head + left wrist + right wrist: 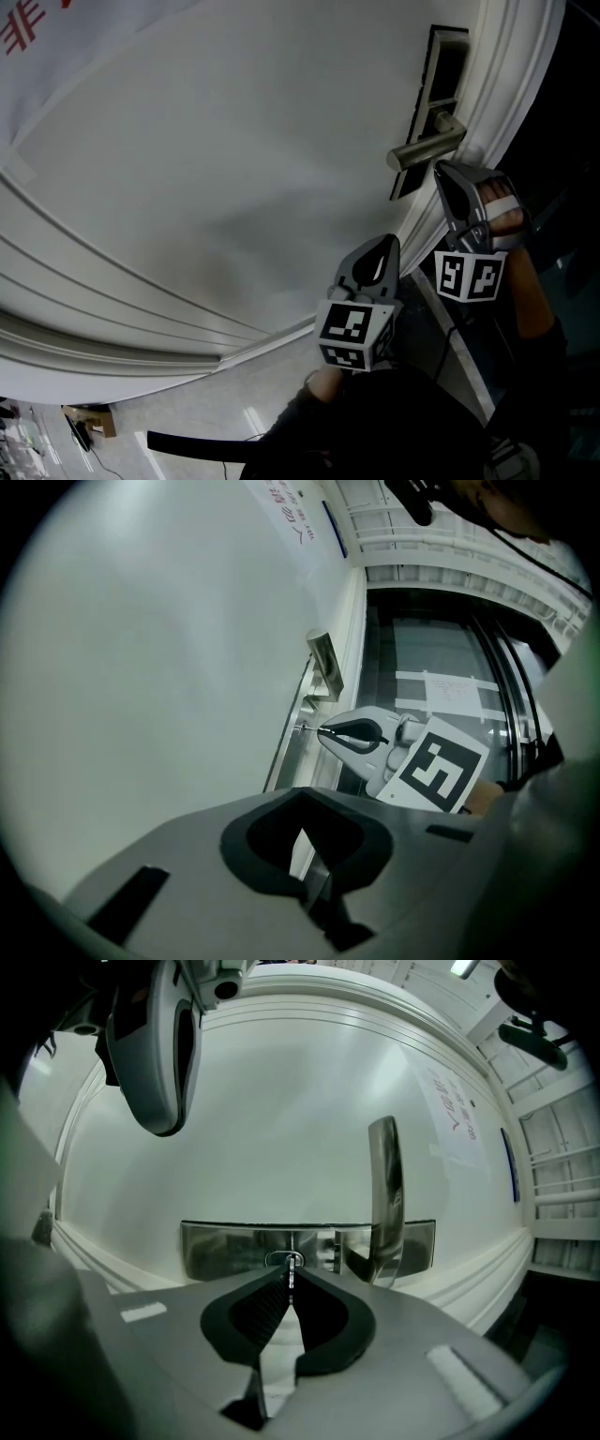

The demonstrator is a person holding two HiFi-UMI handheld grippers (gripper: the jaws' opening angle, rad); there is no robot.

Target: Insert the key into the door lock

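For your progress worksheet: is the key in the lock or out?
Tip at the lock, depth unclear: the right gripper holds the key against it.

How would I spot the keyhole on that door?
On the white door, find the shiny metal plate near its edge. The keyhole is the small oval ring beside the lever handle; unlike the handle it sits flat, with a key at it.

The silver key (pixel 292 1279), pinched in the right tool (pixel 290 1284), has its tip at the door lock (pixel 284 1259). The lock is an oval cylinder in a steel plate (pixel 225 1246)
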